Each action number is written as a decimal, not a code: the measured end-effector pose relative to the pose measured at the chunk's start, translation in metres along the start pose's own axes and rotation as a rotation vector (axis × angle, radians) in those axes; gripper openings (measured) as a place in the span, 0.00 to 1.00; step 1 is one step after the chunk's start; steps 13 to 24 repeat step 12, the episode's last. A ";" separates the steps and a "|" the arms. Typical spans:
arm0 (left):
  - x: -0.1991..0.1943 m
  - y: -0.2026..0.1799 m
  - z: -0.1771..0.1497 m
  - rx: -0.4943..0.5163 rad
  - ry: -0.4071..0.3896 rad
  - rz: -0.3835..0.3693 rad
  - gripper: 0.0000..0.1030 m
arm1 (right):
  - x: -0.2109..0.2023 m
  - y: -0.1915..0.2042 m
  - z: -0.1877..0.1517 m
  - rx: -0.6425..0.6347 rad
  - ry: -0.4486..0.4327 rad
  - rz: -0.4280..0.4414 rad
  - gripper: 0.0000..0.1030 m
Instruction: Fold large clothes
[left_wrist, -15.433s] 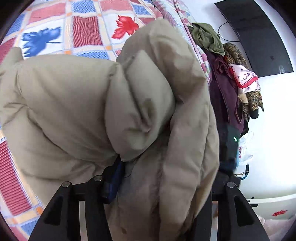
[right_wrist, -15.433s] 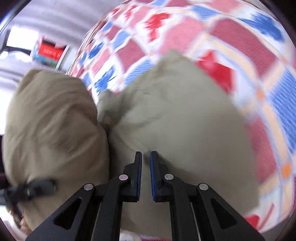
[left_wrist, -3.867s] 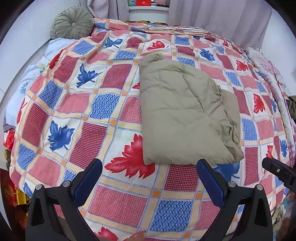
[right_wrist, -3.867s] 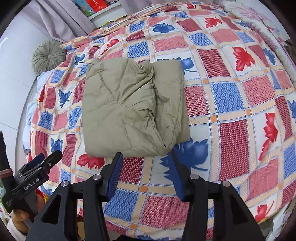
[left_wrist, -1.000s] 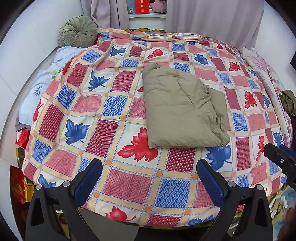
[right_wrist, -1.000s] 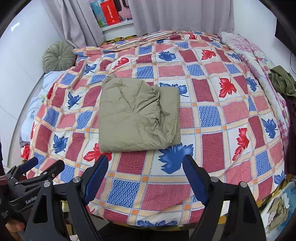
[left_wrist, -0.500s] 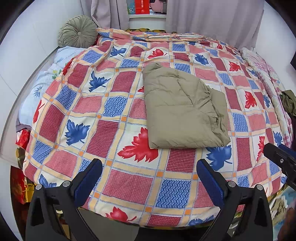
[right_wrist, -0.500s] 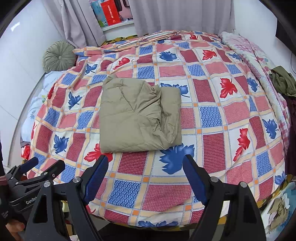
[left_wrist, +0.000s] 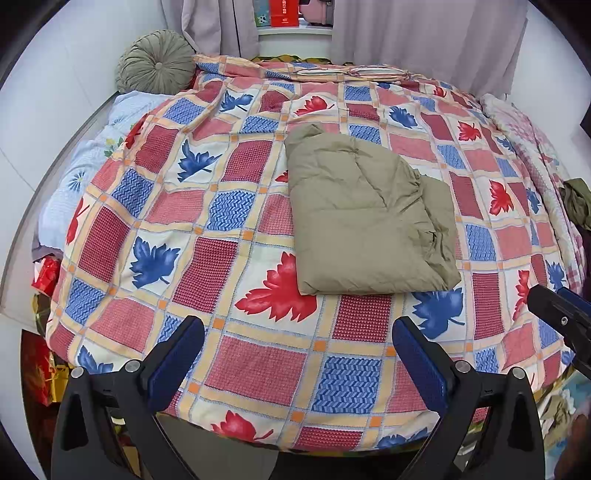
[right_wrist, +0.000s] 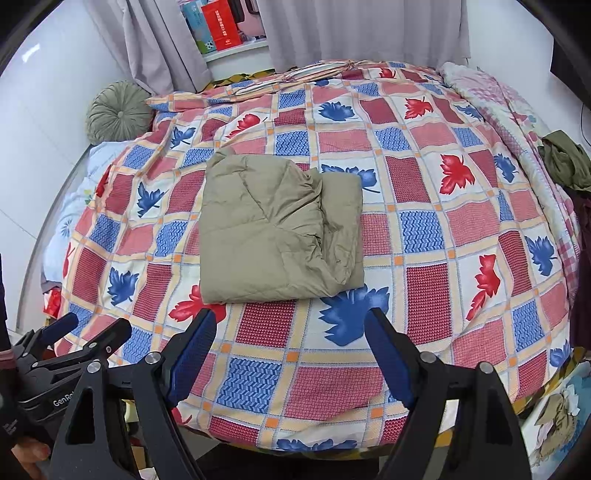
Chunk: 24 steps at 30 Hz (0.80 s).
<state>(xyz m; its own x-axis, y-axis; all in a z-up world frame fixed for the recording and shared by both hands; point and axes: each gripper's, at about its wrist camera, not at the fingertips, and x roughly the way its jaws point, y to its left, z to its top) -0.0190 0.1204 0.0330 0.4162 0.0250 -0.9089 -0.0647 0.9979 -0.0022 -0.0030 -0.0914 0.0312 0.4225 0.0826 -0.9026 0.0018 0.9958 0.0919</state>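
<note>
Lying folded into a thick, roughly rectangular bundle, the padded olive-khaki quilted garment (left_wrist: 364, 218) sits a little right of centre in the left wrist view and left of centre in the right wrist view (right_wrist: 277, 229), resting on the red, blue and cream leaf-patterned patchwork bedspread (left_wrist: 229, 258). Neither tool touches it: the left gripper (left_wrist: 295, 363) spreads wide and empty along the bottom of its frame, and the right gripper (right_wrist: 291, 356) is likewise wide apart with nothing between its blue pads, both well short of the bundle's near edge. Judging by the compact shape, the fold looks essentially finished, so the step in hand is probably a final check or tidy. Doing that well would mean looking at the rumpled, layered side on the bundle's right, where a lower layer pokes out past the top one, and, if neatening is wanted, pinching only that loose edge and tucking it flush without dragging the whole puffy stack across the bedspread. The bundle's long axis runs from the near edge of the bed toward the upper part of the frame, tilted slightly leftward at the far end; its smooth folded edge faces frame left and its open, creased edges face frame right. A round pleated grey-green cushion (left_wrist: 155, 62) sits at upper left, beside pale curtains (right_wrist: 362, 29).
</note>
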 end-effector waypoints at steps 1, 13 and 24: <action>0.001 -0.001 0.000 0.002 -0.002 0.001 0.99 | 0.001 -0.001 0.001 0.000 0.001 0.001 0.82; 0.003 0.002 0.003 0.007 -0.004 -0.008 0.99 | 0.001 0.000 0.000 0.002 0.001 0.001 0.82; 0.003 0.002 0.003 0.007 -0.004 -0.008 0.99 | 0.001 0.000 0.000 0.002 0.001 0.001 0.82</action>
